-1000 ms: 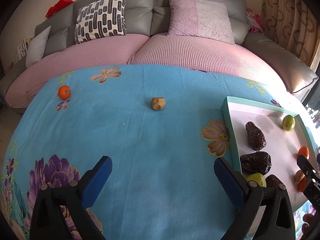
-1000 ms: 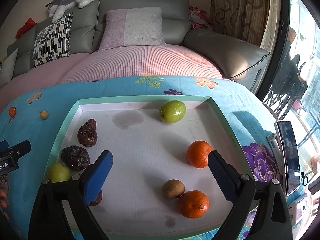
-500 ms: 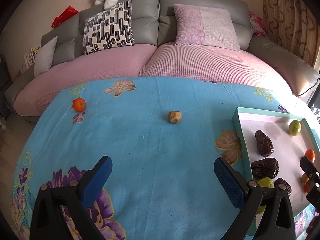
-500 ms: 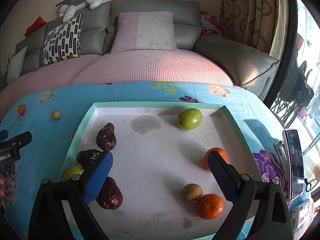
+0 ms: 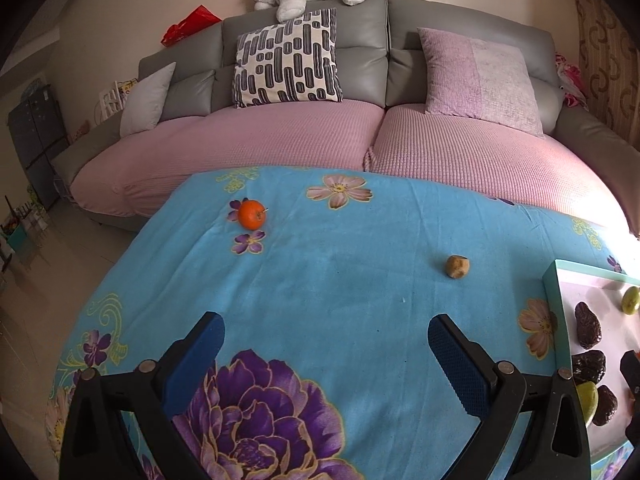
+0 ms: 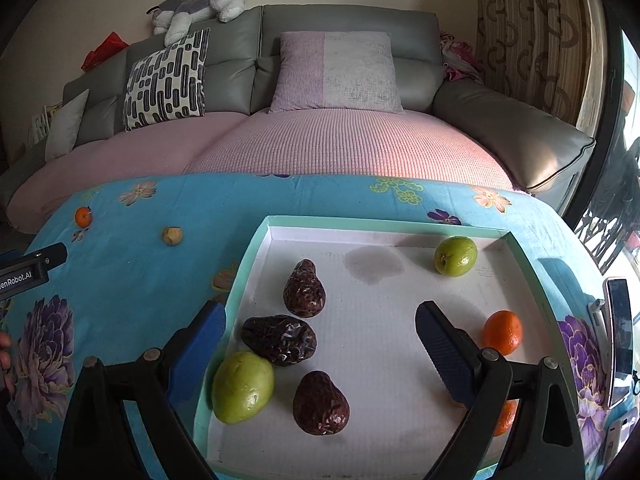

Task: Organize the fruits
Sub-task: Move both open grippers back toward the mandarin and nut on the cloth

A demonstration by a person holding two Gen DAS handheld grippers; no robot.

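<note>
Left tongs (image 5: 324,354) spread wide and empty, low in the frame over the blue flowered cloth on the counter (image 5: 328,280); up in the upper left of that view sits a lone orange (image 5: 251,214), and right of centre a small brown fruit (image 5: 457,266), the two well apart. Right tongs (image 6: 320,340) gaping too, gripping nothing, hanging above the white tray (image 6: 372,224) with its teal rim. Inside the tray: three dark wrinkled fruits (image 6: 305,290) bunched on the left side, a pale green fruit (image 6: 243,386) at the lower left touching one of them, a green apple (image 6: 456,256) near the upper right corner, an orange one (image 6: 502,332) at the right just behind the right finger, and another orange shape half hidden lower down. Phone (image 6: 619,336) lies at the frame's right edge, beside the tray
</note>
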